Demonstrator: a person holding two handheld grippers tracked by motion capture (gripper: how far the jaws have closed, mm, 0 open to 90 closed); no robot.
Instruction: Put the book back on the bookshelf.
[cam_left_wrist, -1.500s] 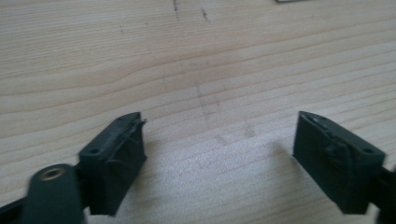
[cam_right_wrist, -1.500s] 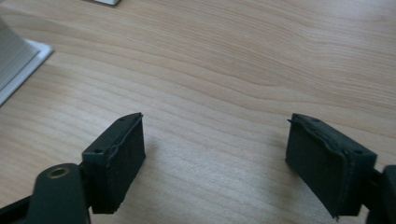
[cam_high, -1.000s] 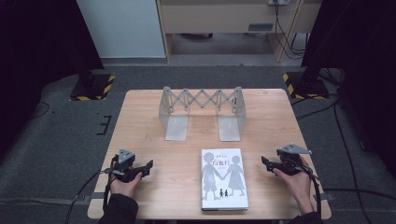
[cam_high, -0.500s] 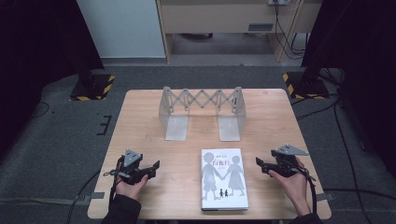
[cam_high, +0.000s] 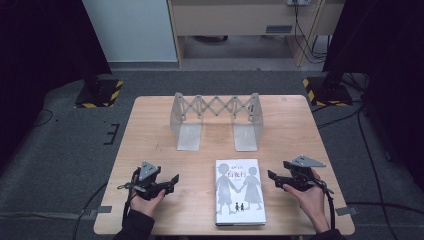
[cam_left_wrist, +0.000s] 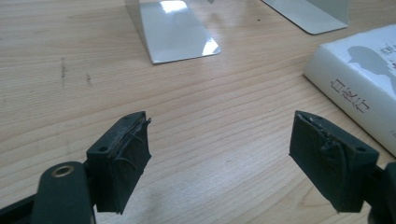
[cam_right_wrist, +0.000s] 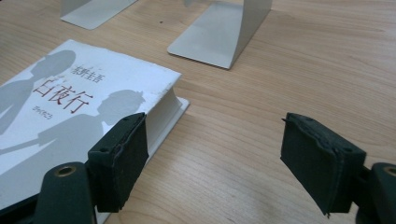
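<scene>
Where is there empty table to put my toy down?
Bare wood lies between the book and the folding rack, and along the table edges left and right of the rack. Beside the book it is crowded: a hand-held gripper sits each side.

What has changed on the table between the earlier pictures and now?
Both hands drew inward toward the book: the left gripper moved right, the right gripper moved left. Both are open and hold nothing. The book and the expanding metal book rack stayed in place.
</scene>
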